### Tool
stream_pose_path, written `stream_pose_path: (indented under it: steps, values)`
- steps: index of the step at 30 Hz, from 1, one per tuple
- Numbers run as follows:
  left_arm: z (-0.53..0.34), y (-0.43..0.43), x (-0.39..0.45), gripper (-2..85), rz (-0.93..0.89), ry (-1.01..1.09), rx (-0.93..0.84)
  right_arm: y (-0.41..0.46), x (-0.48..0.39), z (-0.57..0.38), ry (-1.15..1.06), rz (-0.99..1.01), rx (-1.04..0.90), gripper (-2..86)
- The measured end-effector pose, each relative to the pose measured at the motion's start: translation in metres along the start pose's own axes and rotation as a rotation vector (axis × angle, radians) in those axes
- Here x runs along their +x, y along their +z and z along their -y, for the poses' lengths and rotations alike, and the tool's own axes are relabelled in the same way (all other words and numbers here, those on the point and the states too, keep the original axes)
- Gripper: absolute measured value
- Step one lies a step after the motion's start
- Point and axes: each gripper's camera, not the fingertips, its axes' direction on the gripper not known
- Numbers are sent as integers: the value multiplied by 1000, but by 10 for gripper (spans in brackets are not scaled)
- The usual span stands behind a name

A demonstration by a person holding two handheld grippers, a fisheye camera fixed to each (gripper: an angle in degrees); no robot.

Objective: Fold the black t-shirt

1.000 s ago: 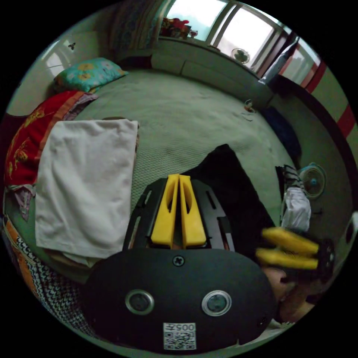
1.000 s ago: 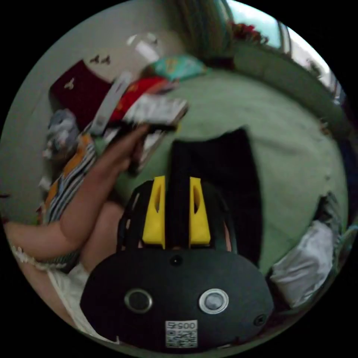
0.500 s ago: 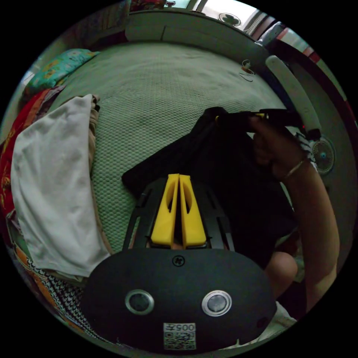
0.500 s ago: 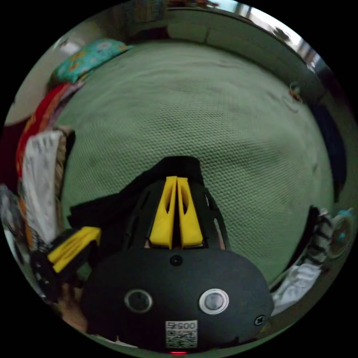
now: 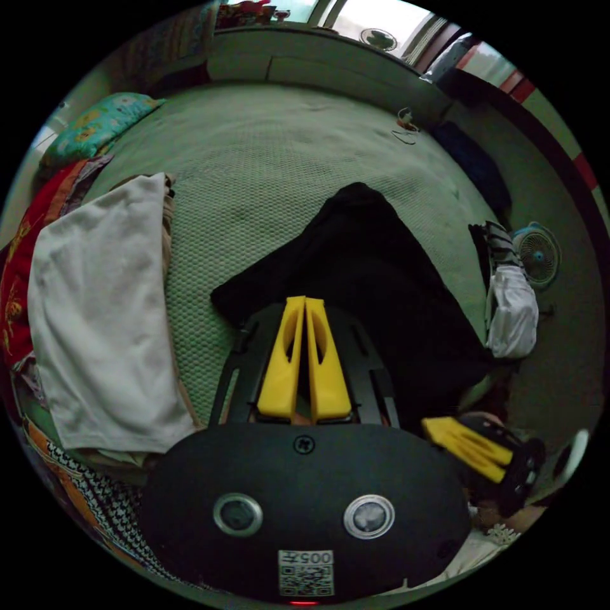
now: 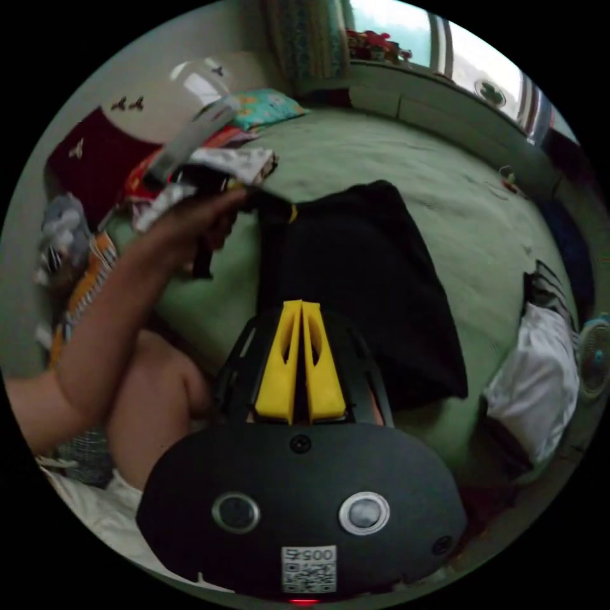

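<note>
Black t-shirt (image 5: 375, 279) lies folded on the green bedspread (image 5: 267, 165). Left gripper (image 5: 304, 305): jaws pressed together, tips over the shirt's near edge; a pinch cannot be told. Right gripper (image 6: 301, 308): jaws together, likewise.

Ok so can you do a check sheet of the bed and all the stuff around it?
Surface: green bedspread, textured, lightly wrinkled.
Job's things: black t-shirt lying on the bedspread, partly folded.
Clutter: white folded cloth on a stack beside the shirt; teal flowered pillow; white and striped clothes at the bed's edge.
Grippers: left gripper jaws together, over the shirt's edge, grip unclear; right gripper jaws together, same doubt.
Cables: nothing seen.
Surroundings: small fan on the floor; window behind the bed.
</note>
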Motion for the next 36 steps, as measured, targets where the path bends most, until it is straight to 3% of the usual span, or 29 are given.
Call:
stream_pose_path:
  steps: [5, 8, 12, 18, 26, 29, 33, 36]
  values:
    - [0, 12, 15, -7, 142, 52, -40, 31, -33, -36, -8, -2, -146, -11]
    - [0, 18, 8, -7, 94, 20, -45, 27, -47, -47, -23, -75, -122, -11]
    - [-2, 11, 3, -7, 71, -17, -12, 18, -42, -54, 68, 55, -265, -10]
    - [-16, -8, 15, -7, 84, 42, 29, -19, -42, -53, 126, -93, 13, -10]
    - [-30, -1, 6, -6, 72, 45, -35, 35, -35, -26, 237, -66, -87, -9]
    - [-33, -6, 1, -6, 33, 40, -37, 3, -34, -33, 171, 113, -104, -10]
    - [-40, -12, -2, -6, 6, 19, -26, -28, -22, -68, 191, -130, 30, -10]
    - [-48, -22, 0, -7, 1, 14, 16, -7, 2, -85, 234, -117, -98, -10]
